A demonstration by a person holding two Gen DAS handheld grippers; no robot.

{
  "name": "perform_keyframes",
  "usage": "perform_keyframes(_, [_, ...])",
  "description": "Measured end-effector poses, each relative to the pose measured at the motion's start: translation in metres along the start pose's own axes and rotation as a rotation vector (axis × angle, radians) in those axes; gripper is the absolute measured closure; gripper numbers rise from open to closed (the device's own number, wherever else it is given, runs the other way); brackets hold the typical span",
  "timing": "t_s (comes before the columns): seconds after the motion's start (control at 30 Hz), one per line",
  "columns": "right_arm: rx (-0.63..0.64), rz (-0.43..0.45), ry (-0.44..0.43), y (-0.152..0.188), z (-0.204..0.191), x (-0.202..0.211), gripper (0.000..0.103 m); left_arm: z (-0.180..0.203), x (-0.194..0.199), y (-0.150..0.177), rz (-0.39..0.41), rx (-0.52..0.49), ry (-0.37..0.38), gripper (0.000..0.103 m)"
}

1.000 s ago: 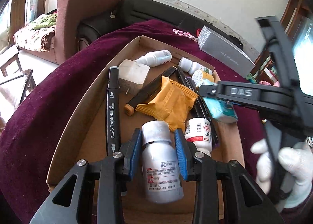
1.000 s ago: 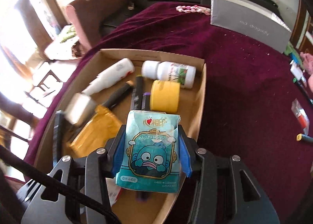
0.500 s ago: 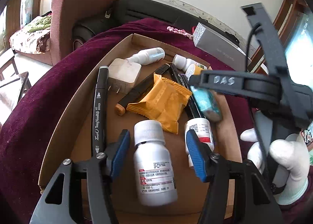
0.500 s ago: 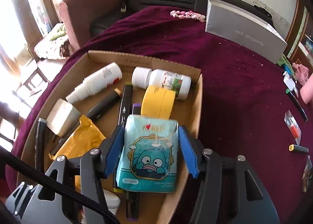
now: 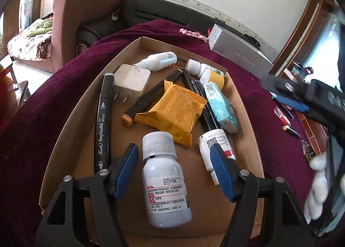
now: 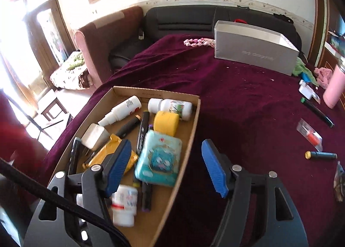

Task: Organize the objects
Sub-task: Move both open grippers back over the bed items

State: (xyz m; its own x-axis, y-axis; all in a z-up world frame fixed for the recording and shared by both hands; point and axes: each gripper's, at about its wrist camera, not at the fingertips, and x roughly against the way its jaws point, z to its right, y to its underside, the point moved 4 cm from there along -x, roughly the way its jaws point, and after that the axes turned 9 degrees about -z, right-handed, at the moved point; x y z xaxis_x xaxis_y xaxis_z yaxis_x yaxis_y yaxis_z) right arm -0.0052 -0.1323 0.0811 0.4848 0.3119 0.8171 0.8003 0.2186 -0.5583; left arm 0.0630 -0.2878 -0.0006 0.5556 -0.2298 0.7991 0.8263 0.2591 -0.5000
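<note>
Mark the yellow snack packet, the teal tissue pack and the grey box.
yellow snack packet [image 5: 172, 113], left wrist view, middle of its wrapper.
teal tissue pack [image 6: 158, 158], right wrist view, on the printed cartoon face.
grey box [image 6: 254, 52], right wrist view, its long front side.

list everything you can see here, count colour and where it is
cardboard tray: 1, brown, on the cloth
cloth: 1, maroon, under everything
bottles: 4, white, in tray
spray bottle: 1, white, tray's far end
markers: about 4, black, in tray
charger: 1, white, in tray
snack packet: 1, orange, tray middle
tissue pack: 1, teal, by tray's right wall
tape roll: 1, yellow, by far bottle
grey box: 1, far on cloth
pink cup: 1, right edge
left tongs: open around nearest bottle
right tongs: open, empty
gloved hand: white
</note>
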Motion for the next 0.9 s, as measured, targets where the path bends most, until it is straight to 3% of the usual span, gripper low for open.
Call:
perform_keyframes(0.23, [-0.046,0.020,0.023,0.035,0.047,0.029,0.033,0.001,0.001,0.000,0.002,-0.009,-0.017,0.039])
perform_keyframes(0.3, [-0.058,0.023,0.038,0.045,0.063,0.037,0.033,0.003,0.004,0.001,0.002,-0.021,-0.068,0.038])
perform_keyframes(0.33, [-0.065,0.025,0.042,0.049,0.070,0.040,0.033,0.006,0.012,0.001,0.031,-0.029,-0.107,0.038])
perform_keyframes(0.4, [-0.088,0.037,0.054,0.059,0.089,0.051,0.033,0.014,0.034,0.004,0.110,-0.020,-0.072,0.037])
perform_keyframes(0.47, [-0.112,0.051,0.061,0.065,0.103,0.061,0.033,0.030,0.070,0.006,0.241,-0.015,-0.042,0.028])
perform_keyframes(0.57, [-0.153,0.078,0.073,0.075,0.128,0.079,0.033,0.063,0.126,0.010,0.462,-0.058,-0.069,0.003])
perform_keyframes(0.63, [-0.177,0.103,0.088,0.080,0.145,0.094,0.033,0.083,0.151,0.017,0.545,-0.064,-0.016,0.001])
perform_keyframes(0.67, [-0.189,0.118,0.093,0.082,0.154,0.102,0.033,0.092,0.152,0.017,0.524,-0.075,0.031,0.001])
perform_keyframes(0.73, [-0.209,0.145,0.108,0.084,0.170,0.118,0.032,0.116,0.136,0.019,0.400,-0.136,0.101,0.001])
perform_keyframes(0.87, [-0.253,0.202,0.146,0.086,0.207,0.150,0.028,0.156,0.113,0.023,0.350,-0.238,-0.045,0.001])
perform_keyframes(0.9, [-0.265,0.219,0.172,0.086,0.221,0.161,0.026,0.164,0.110,0.022,0.332,-0.261,-0.050,0.001])
